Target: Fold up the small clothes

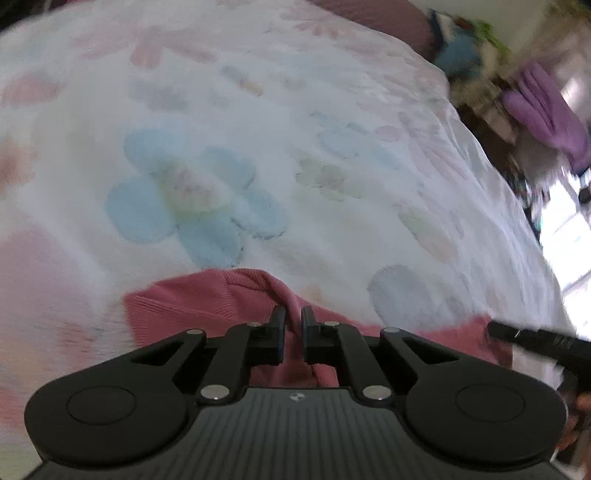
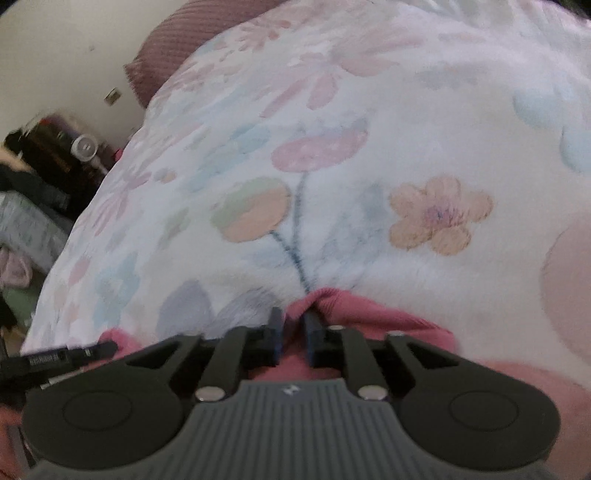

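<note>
I saw a big bed (image 1: pixel 332 155) filling most of both views, stretching far ahead of both grippers. Its white cover had soft flowers on it in blue, pink and orange. A dark pink pillow (image 2: pixel 192 33) lay at the far end of the bed, well ahead of my right gripper. Off the side of the bed, away to the right of my left gripper, I saw a blurry purple cloth (image 1: pixel 543 107) among other things I could not make out.

The small pink garment (image 1: pixel 207 299) lay on the bed cover, right under and just ahead of both grippers. It was ribbed and a bit bunched up.

My left gripper (image 1: pixel 293 325) was nearly closed, with only a thin gap. A raised fold of the pink garment ran up between its fingers, and it looked pinched there. The tip of the other gripper poked in low on its right side.

My right gripper (image 2: pixel 293 325) was also narrow. A little hump of the pink garment stood between its fingers (image 2: pixel 275 325), but I could not tell whether the pads were pressing on it or just beside it. The black tip of my left gripper showed low on its left side.
</note>
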A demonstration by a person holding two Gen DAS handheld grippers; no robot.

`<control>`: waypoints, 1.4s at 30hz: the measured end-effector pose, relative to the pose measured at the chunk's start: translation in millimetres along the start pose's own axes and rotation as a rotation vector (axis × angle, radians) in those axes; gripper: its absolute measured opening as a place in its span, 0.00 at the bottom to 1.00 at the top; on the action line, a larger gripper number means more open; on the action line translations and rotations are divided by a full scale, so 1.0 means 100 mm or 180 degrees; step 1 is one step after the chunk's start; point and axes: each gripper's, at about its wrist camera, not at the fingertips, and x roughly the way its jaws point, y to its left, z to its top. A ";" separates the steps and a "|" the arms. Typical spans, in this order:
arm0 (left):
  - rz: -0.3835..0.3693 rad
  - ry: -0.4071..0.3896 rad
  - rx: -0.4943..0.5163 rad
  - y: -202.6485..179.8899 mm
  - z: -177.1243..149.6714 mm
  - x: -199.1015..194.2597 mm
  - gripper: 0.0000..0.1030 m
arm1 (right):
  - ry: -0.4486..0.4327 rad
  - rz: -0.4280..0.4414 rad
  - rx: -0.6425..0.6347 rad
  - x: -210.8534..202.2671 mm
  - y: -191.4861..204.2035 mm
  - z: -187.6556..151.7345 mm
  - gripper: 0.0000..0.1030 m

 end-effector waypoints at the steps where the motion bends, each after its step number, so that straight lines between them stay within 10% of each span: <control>1: 0.0059 0.0007 0.0148 -0.06 -0.01 -0.10 0.16 | -0.0027 -0.0007 -0.0086 -0.10 0.06 -0.02 0.19; 7: 0.0469 -0.0134 0.1181 -0.54 -0.23 -0.98 0.36 | -0.0067 -0.0095 -0.0870 -0.92 0.54 -0.24 0.42; 18: 0.0356 0.0060 0.2127 -0.99 -1.32 -2.23 0.37 | -0.0306 -0.0227 -0.1965 -2.53 1.03 -1.61 0.70; 32: 0.0105 0.0959 0.3328 -0.91 -3.15 -2.67 0.57 | 0.0566 -0.0206 -0.2940 -3.17 0.94 -3.63 0.49; 42: 0.0676 0.0998 0.3894 -0.82 -3.78 -2.36 0.63 | 0.0770 -0.0406 -0.3467 -3.20 0.90 -4.02 0.49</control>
